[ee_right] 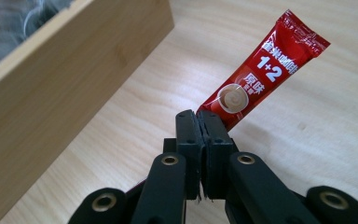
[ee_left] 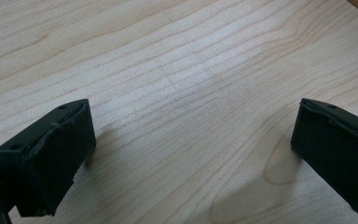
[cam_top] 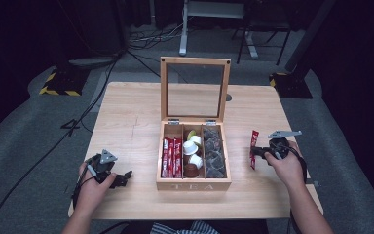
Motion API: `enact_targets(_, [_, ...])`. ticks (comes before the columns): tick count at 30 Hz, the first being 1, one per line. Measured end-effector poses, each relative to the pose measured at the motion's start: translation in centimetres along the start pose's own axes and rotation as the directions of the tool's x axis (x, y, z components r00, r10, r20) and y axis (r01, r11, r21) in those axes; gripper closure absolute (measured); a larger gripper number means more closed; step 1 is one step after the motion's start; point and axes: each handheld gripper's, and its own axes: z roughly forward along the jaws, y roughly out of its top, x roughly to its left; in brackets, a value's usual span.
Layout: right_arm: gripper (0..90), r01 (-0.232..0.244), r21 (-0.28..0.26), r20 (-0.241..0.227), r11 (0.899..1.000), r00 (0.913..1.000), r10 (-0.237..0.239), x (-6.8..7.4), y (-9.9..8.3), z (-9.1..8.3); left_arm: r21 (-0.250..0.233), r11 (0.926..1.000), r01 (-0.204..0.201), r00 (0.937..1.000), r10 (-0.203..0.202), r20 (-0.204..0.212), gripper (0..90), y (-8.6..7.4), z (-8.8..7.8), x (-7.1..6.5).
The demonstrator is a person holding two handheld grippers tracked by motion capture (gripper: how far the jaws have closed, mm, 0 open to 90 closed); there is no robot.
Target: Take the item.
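Right claw clamped on lower end of red coffee stick — stick upright above counter, right of tea box. Keep grip firm, lower flat, release only once resting. Left claw spread wide, empty, low over bare counter — leave parked.

Black fingers — brass-ringed screws (grey plates).

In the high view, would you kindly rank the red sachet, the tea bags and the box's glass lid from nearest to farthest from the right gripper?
1. Red sachet, clamped in the right gripper.
2. Tea bags, the box's right compartment.
3. Glass lid, upright at the box's back.
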Motion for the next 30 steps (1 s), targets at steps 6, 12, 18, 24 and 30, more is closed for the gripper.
enact_targets(6, [88.0,-0.01,0.039,-0.01,0.999,0.9999,0.01,0.2,-0.6,0.9,0.001,1.0,-0.001,1.0,0.001,0.001,0.0,0.0,0.0,0.0])
enact_targets(12, [87.7,-0.032,0.053,-0.02,0.998,0.9993,0.033,0.1,-0.9,1.1,0.003,1.0,-0.003,1.0,0.003,0.003,0.1,0.0,0.0,0.0])
enact_targets(18, [84.4,-0.061,0.079,-0.033,0.995,0.9974,0.063,-0.2,-1.3,1.5,0.003,1.0,-0.002,1.0,0.002,0.003,0.1,0.0,0.0,0.0])
enact_targets(24, [70.3,-0.072,0.056,-0.038,0.996,0.9965,0.074,-0.1,-1.2,1.5,0.003,1.0,-0.004,1.0,0.004,0.002,0.1,0.0,0.0,0.0])
enact_targets(30, [62.0,-0.074,-0.029,-0.056,0.997,0.9958,0.073,0.3,-0.5,0.4,0.003,1.0,-0.002,1.0,0.002,0.003,0.1,0.0,0.0,0.0])
